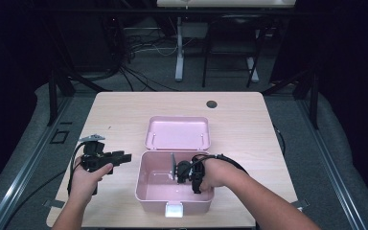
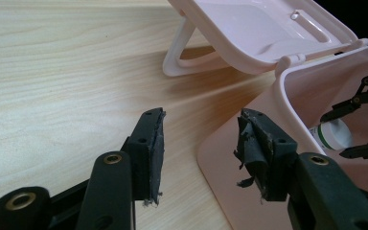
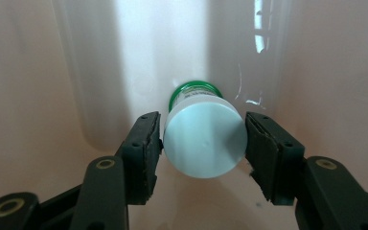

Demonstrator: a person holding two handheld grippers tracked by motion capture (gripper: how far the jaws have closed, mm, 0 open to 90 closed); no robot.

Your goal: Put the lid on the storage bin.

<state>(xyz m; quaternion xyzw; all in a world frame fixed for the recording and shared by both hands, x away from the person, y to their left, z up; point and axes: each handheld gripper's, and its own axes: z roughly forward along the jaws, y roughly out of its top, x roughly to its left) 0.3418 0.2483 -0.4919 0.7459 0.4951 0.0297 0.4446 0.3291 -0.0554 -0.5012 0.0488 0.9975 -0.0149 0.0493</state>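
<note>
White bottle between open right tongs, label hidden; left tongs open, empty.

Bottle label hidden behind its cap, text too small to read. Box cut off by the frame's right edge. Bottle body mostly hidden behind the box wall in the left gripper view.

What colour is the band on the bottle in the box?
Green, ringing the white bottle behind its pale cap; clearest in the right gripper view.
</note>
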